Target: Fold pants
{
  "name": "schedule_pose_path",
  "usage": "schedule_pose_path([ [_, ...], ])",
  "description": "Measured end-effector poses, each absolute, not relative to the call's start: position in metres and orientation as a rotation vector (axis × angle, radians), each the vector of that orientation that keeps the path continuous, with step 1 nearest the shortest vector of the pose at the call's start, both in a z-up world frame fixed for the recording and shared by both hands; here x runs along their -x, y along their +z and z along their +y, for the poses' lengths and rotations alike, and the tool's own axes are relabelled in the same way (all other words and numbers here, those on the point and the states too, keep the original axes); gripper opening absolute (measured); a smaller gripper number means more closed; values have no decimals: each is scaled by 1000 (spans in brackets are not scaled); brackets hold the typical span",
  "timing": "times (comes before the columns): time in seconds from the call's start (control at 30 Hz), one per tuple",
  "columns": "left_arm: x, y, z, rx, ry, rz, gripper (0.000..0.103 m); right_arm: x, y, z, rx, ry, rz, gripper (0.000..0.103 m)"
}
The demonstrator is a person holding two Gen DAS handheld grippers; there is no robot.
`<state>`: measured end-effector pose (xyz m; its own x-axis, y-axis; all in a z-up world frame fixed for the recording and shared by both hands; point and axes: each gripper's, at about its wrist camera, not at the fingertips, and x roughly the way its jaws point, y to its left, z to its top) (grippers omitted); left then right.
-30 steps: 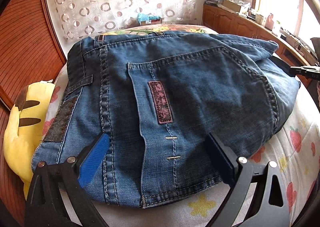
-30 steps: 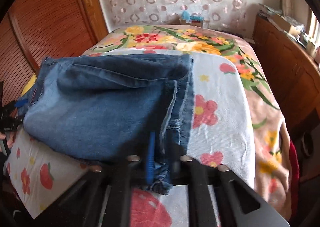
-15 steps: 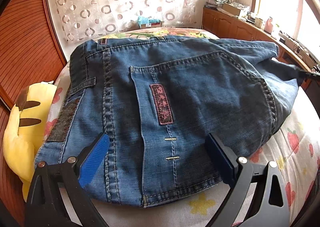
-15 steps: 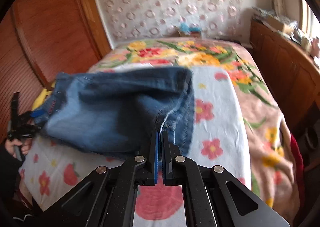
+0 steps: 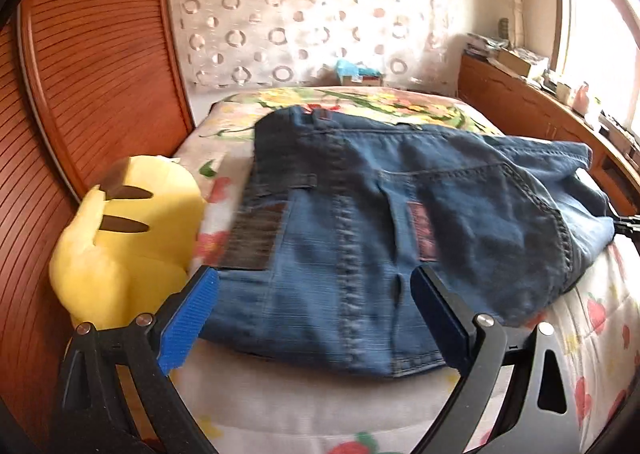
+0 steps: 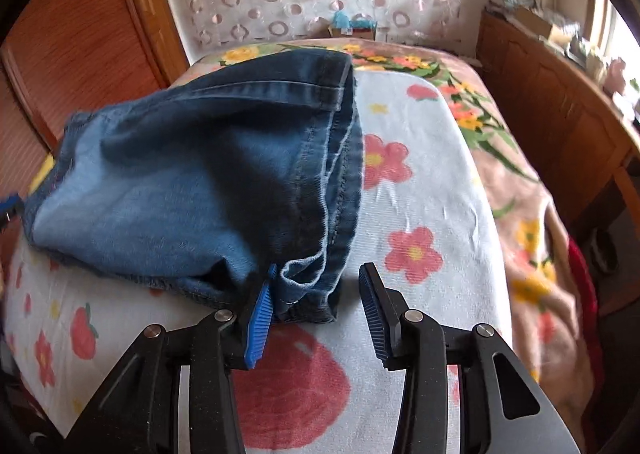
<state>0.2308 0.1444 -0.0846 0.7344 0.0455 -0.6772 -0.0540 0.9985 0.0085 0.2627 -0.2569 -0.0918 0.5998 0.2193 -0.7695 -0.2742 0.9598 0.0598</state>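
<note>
Right wrist view: right gripper [image 6: 316, 314] opening, releasing jeans [image 6: 208, 190] hem at lower centre; fold landing. Left gripper [image 5: 316, 318] gaping, empty, backing off.

In the left wrist view we find the folded pants [image 5: 420, 222] across the middle of the frame, lying on the bed [image 5: 280, 406]. A plush toy [image 5: 128, 238] sits at the left, just beside the pants' left edge, with the wooden panel [image 5: 92, 86] behind it. At upper right a cabinet [image 5: 532, 114] runs along the bed. In the right wrist view the pants [image 6: 192, 190] fill the centre left, their hem corner at lower centre on the towel [image 6: 424, 214], which spreads to the right.
</note>
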Motion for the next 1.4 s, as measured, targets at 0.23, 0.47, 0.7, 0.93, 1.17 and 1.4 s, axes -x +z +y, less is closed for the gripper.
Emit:
schedule_pose_path([
  [0.23, -235, -95, 160, 28, 102, 782, 97, -257, -91, -245, 150, 299, 859, 21],
  [0.47, -242, -114, 176, 86, 129, 851, 88, -258, -93, -250, 142, 307, 854, 21],
  [0.7, -240, -120, 182, 121, 131, 865, 85, -256, -93, -251, 150, 307, 844, 21],
  [0.93, -236, -106, 171, 56, 121, 809, 22, -249, -86, -257, 124, 325, 792, 12],
  [1.17, -228, -72, 163, -25, 136, 708, 13, -240, -48, -267, 94, 324, 681, 5],
  [1.4, -211, -25, 159, -19, 120, 608, 11, -221, -10, -268, 115, 298, 573, 5],
])
